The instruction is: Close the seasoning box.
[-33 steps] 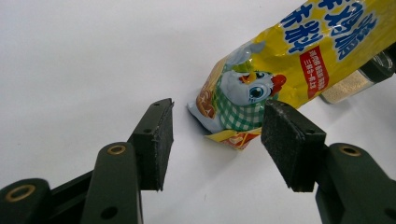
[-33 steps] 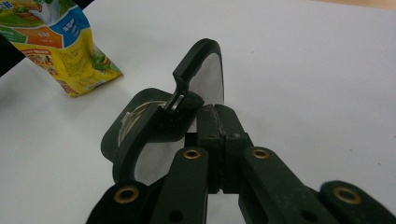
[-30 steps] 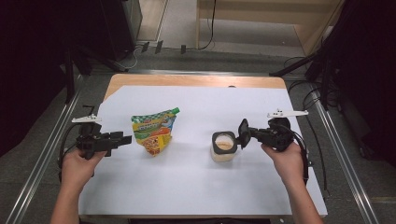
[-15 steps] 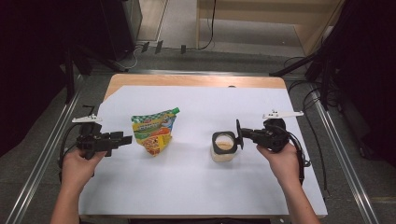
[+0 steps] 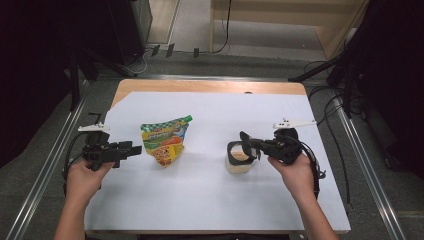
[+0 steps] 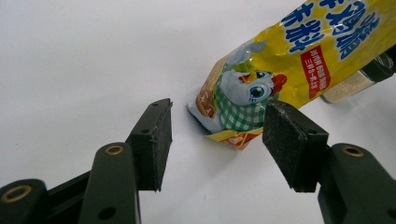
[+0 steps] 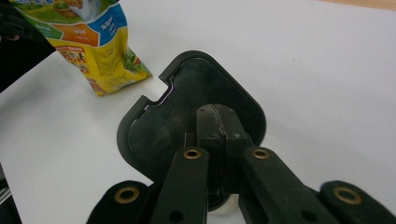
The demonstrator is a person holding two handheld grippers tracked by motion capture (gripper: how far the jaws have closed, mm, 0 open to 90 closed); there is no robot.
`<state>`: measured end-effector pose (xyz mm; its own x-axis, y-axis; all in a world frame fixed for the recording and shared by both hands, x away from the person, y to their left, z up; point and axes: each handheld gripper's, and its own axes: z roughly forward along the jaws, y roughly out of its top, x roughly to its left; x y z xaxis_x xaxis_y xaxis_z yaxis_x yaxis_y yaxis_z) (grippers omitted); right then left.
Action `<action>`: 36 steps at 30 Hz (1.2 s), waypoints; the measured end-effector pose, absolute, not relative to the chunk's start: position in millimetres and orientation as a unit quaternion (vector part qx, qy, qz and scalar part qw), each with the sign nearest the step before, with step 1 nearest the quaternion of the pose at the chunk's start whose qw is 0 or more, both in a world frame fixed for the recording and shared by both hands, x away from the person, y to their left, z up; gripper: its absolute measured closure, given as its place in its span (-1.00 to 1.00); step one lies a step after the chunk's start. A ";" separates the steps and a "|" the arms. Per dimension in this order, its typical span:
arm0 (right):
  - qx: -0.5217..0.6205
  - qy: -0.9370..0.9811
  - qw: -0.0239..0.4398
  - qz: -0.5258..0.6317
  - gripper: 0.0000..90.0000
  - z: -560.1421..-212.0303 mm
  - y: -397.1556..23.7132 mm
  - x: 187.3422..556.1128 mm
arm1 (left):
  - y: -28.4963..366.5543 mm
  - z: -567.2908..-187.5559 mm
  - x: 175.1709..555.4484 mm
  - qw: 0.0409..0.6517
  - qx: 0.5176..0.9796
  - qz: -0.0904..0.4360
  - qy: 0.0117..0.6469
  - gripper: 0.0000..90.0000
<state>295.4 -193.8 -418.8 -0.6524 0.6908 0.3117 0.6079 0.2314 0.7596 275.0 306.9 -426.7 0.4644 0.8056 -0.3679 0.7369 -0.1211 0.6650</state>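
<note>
We have the high view above the near table edge, facing forward and down over the white table. Each gripper view rides low and close, looking along its jaws. All three share the yellow pouch.

Pouch: top and right side cut by the left gripper view's edges. Jar almost wholly hidden under its black lid in the right gripper view; contents unreadable there.
</note>
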 end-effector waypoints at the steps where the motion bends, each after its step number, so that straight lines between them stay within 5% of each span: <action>1: 0.413 0.785 0.042 0.460 1.00 -419.5 -192.2 295.2 | 306.9 -426.7 274.9 0.417 0.748 0.041 0.516 -0.04; 20: 0.376 0.819 0.017 0.433 1.00 -433.6 -160.5 290.6 | 305.7 -426.3 274.7 0.414 0.750 0.041 0.514 -0.04; 36: 0.360 0.817 0.022 0.450 0.51 -434.9 -160.9 290.3 | 302.4 -428.1 275.1 0.409 0.754 0.037 0.512 -0.05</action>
